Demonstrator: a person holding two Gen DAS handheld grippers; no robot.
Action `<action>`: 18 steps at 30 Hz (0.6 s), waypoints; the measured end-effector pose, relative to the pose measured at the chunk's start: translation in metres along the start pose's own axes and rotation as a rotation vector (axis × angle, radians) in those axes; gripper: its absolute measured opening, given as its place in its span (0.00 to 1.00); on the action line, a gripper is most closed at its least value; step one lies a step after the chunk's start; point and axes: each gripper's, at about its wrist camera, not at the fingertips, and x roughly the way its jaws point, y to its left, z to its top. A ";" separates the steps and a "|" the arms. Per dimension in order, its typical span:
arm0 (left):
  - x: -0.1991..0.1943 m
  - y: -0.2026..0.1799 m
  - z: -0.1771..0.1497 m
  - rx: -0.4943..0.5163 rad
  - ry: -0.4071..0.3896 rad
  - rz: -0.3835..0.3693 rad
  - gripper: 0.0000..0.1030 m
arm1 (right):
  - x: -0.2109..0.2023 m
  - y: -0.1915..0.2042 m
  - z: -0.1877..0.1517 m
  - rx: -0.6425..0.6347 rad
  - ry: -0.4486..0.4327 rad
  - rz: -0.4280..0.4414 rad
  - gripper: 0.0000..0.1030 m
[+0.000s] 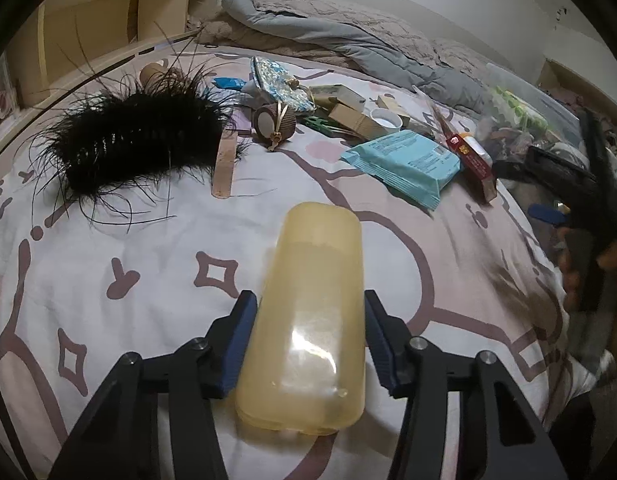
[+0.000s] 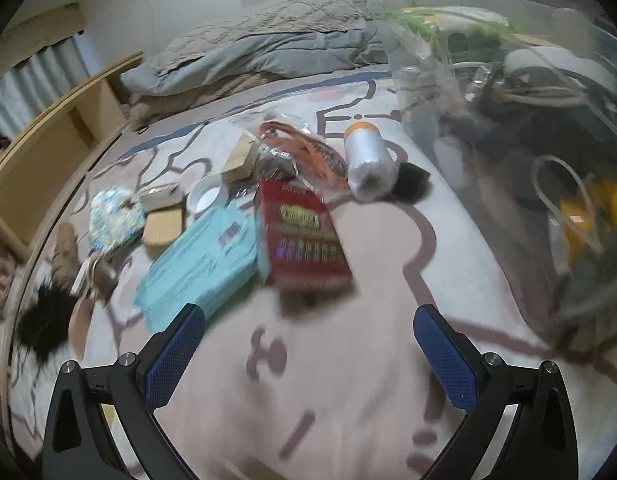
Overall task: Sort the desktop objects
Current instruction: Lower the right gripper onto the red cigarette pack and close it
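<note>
Left gripper: fingers pinching the translucent yellow plastic case.
Right gripper: fingers spread above the patterned bedsheet.

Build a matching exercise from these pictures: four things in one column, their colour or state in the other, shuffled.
Things:
1. translucent plastic case
2. fluffy feather bundle
3. flat wipes packet
4. right gripper

Descriptions:
A. light blue
B. open, holding nothing
C. black
D. pale yellow, between the left gripper's fingers

Pairs: 1-D, 2-C, 3-A, 4-B
</note>
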 end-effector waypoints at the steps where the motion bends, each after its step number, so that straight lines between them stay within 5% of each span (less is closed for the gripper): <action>1: 0.000 0.001 0.000 -0.008 0.001 -0.007 0.51 | 0.003 0.001 0.004 0.002 -0.006 0.007 1.00; 12: 0.000 0.001 0.001 -0.002 0.007 -0.031 0.51 | 0.046 -0.004 0.030 0.080 0.010 0.058 1.00; 13: 0.000 0.001 0.001 -0.003 0.007 -0.034 0.51 | 0.050 -0.006 0.030 0.093 0.023 0.071 0.97; 16: 0.000 0.003 0.002 -0.014 0.005 -0.050 0.51 | 0.060 -0.009 0.026 0.121 0.062 0.094 0.64; 18: -0.001 0.005 0.002 -0.024 0.003 -0.061 0.50 | 0.055 -0.008 0.021 0.108 0.044 0.108 0.63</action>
